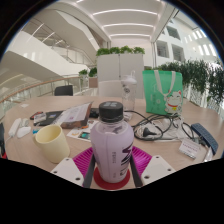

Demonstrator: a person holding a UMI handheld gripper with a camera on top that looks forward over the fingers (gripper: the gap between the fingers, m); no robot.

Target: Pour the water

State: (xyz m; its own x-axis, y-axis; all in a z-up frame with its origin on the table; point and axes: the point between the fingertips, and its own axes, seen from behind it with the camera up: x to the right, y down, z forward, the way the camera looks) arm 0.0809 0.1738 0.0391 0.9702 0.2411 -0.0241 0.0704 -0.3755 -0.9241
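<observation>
Gripper [112,165] closed on bottle [112,145], both pads pressing its sides; cap on. Bottle upright over counter [75,130] near edge, yellow cup [52,143] just beside it. Rec.: keep grip firm, uncap, tilt slowly over cup.
</observation>
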